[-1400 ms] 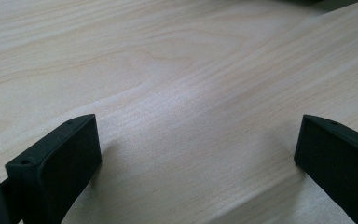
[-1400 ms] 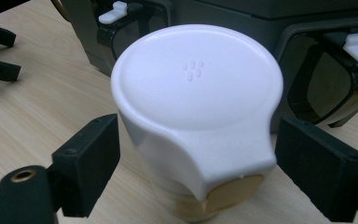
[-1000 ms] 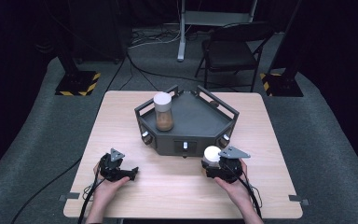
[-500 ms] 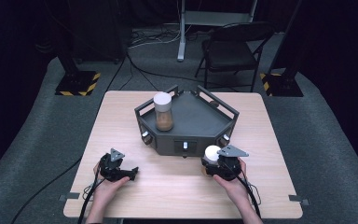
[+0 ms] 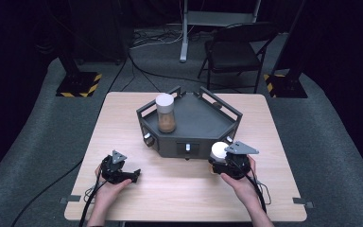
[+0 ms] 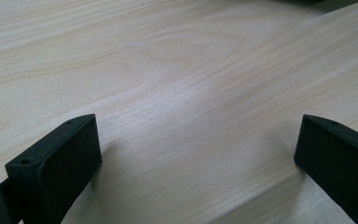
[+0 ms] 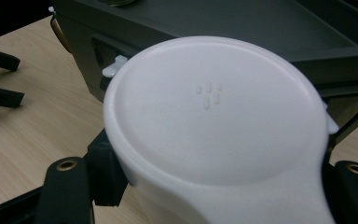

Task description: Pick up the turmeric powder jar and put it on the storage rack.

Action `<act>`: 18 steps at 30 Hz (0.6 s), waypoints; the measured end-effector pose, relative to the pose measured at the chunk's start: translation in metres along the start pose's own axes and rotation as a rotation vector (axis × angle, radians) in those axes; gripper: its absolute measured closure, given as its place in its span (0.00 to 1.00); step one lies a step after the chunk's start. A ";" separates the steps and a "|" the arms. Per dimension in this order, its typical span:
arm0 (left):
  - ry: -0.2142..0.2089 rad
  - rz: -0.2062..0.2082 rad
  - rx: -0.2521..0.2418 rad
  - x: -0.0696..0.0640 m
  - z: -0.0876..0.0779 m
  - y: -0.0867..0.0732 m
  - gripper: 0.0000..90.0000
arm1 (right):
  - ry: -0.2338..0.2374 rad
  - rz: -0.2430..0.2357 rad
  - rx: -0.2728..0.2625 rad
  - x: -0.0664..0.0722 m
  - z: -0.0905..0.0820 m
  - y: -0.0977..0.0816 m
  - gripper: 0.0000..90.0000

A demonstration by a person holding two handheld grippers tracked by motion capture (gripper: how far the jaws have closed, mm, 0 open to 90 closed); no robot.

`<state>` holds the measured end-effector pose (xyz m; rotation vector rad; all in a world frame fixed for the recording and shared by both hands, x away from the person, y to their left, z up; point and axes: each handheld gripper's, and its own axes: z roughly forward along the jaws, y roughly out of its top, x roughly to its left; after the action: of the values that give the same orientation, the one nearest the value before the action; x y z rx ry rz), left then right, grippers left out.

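Note:
My right gripper (image 5: pixel 223 163) is shut on a white-lidded jar (image 5: pixel 220 150), which it holds just off the table in front of the dark grey tray (image 5: pixel 227 124). In the right gripper view the jar's white lid (image 7: pixel 214 112) sits between the two black jaws, with the tray's front wall (image 7: pixel 135 32) close behind it. A second jar (image 5: pixel 165 113), white-lidded with brown contents, stands upright in the tray's left part. My left gripper (image 5: pixel 133 175) rests on the table at the front left, open, with bare wood (image 6: pixel 196 116) between its jaws.
The wooden table (image 5: pixel 179 189) has free room between the two hands. Behind the table stand a black folding chair (image 5: pixel 236 47) and a metal stand pole (image 5: pixel 184 28). Yellow-black striped bases (image 5: pixel 78 87) sit on the floor, with cables trailing across it.
The right gripper has risen a little with the white-lidded jar in it. The left gripper has not moved.

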<state>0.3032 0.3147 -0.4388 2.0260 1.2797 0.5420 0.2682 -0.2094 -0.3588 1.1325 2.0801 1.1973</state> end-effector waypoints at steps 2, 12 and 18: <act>0.000 0.002 0.001 0.000 0.000 0.000 0.00 | -0.004 -0.001 -0.003 0.000 -0.003 0.004 0.33; 0.000 0.000 0.000 0.000 0.000 0.000 0.00 | -0.016 -0.019 -0.011 -0.001 -0.012 0.023 0.33; 0.000 0.002 0.001 0.000 0.000 0.000 0.00 | -0.021 -0.027 -0.010 0.000 -0.016 0.035 0.33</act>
<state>0.3033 0.3148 -0.4386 2.0284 1.2787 0.5420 0.2711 -0.2074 -0.3205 1.1043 2.0654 1.1764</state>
